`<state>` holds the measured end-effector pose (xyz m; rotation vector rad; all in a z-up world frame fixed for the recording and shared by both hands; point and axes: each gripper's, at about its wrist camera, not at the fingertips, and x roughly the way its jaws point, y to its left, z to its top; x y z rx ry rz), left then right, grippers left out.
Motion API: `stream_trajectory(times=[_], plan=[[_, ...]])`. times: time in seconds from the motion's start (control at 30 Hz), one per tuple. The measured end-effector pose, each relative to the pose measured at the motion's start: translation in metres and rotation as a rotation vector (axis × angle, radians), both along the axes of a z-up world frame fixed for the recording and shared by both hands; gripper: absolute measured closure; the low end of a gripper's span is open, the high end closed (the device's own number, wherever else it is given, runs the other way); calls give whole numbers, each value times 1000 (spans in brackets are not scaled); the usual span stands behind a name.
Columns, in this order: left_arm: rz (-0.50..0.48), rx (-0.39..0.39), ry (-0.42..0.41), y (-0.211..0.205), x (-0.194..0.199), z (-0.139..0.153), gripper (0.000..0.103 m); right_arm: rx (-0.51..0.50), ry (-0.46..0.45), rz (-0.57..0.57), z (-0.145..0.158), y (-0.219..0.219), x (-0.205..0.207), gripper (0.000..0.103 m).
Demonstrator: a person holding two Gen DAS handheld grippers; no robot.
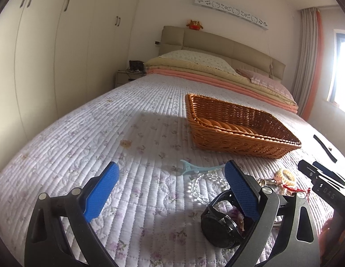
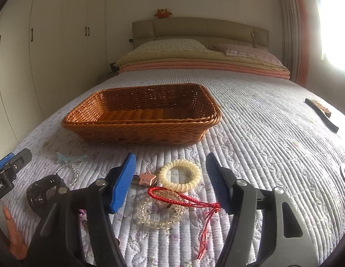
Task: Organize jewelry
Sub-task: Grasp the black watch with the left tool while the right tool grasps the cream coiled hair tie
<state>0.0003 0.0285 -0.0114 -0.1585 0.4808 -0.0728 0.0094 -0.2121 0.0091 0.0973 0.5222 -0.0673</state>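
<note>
Right wrist view shows my right gripper [image 2: 170,178] with jaws wide apart and nothing between them, low over the bedspread [image 2: 272,120]. Below centre of the frame lie a cream hair tie [image 2: 180,175], a red cord [image 2: 183,200] and a clear bead bracelet [image 2: 158,217], close together. At the centre stands the basket [image 2: 141,126]. In the left wrist view my left gripper [image 1: 172,175] is also open; a black watch [image 1: 221,220] lies at lower right, beside its right finger.
</note>
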Motion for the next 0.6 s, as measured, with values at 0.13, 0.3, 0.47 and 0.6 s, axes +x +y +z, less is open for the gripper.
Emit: stream_trajectory(times=[0.13, 0.3, 0.47, 0.6], plan=[[-113, -90, 91, 10, 7, 1, 26, 20, 32, -8, 1, -8, -1, 57], [-281, -154, 309, 9, 16, 3, 39, 53, 100, 13, 1, -29, -23, 61], [-315, -193, 401, -3, 21, -2, 47, 63, 218, 101, -12, -35, -31, 61], [-298, -148, 457, -14, 33, -16, 48, 34, 258, 124, -14, -27, -23, 61]])
